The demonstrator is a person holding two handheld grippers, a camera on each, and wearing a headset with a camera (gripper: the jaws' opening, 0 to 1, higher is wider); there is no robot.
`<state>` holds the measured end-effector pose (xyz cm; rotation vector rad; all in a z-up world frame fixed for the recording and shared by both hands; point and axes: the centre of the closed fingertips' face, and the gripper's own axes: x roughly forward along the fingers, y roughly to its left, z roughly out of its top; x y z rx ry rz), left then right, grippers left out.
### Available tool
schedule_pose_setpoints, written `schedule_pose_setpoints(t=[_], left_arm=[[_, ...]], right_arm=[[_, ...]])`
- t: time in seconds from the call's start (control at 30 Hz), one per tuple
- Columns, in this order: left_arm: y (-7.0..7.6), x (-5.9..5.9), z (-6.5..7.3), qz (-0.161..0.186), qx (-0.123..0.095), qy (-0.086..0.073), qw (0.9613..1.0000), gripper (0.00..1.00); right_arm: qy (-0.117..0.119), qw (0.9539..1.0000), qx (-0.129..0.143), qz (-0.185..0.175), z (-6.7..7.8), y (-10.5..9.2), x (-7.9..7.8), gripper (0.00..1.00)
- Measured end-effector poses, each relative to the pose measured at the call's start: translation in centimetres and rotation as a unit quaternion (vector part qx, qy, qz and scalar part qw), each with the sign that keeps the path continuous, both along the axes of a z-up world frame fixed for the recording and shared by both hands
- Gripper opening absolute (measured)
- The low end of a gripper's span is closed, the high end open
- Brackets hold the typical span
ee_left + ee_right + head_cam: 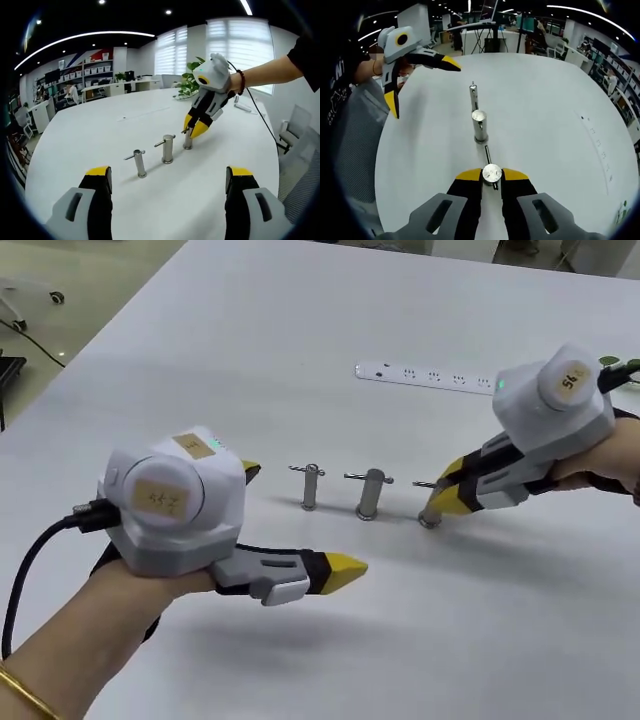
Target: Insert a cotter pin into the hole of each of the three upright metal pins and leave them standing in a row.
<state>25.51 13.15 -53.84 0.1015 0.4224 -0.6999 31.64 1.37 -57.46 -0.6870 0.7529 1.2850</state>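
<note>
Three short, upright grey metal pins stand in a row on the wide white tabletop (pixel 300 320). They are the left-hand pin (pixel 310 492), the middle pin (pixel 370 500) and the right-hand pin (pixel 430 519). A thin wire cotter pin (pixel 303 470) passes through the head of the first, and a second cotter pin (pixel 358 478) through the head of the middle one.

The right gripper (pixel 491 176) has its yellow-tipped jaws drawn in against the top of the right-hand pin, one on each side. In the head view these tips cover that pin's upper part, leaving its base and a stub of wire showing. The left gripper (pixel 300 518) hovers near the left end of the row with its jaws spread wide and holding nothing (bare tabletop lies between them and the pins). A black cable (pixel 30 550) trails from its body.

A long white power strip (pixel 425 375) lies well behind the row.

The right gripper view looks down on the held pin's round top, with a third wire cotter pin (pixel 486 152) jutting from beneath it towards the middle pin. The left gripper view shows the row from the side, and beyond it a green potted plant (pixel 190 82), slatted window blinds (pixel 240 40) and a grey office chair (pixel 295 127).
</note>
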Motion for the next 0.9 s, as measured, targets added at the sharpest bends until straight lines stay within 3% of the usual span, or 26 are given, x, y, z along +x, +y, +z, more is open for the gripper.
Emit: schedule_pose_setpoints(t=[0.43,0.53,0.63,0.9], left_arm=[[0.1,0.0,0.0,0.001,0.0,0.002,1.0,0.93],[0.1,0.0,-0.1,0.002,0.0,0.005,1.0,0.93],[0.1,0.0,-0.1,0.003,0.002,0.004,1.0,0.93],[0.3,0.1,-0.1,0.007,0.0,0.005,1.0,0.93]], right_arm=[[0.012,0.9998,0.008,0.011,0.0,0.1,-0.1,0.09],[-0.011,0.9996,0.006,0.024,0.1,0.2,0.1,0.11],[-0.013,0.9995,-0.005,0.029,0.0,0.0,0.0,0.12],[-0.014,0.9999,0.0,0.004,1.0,-0.3,-0.3,0.27]])
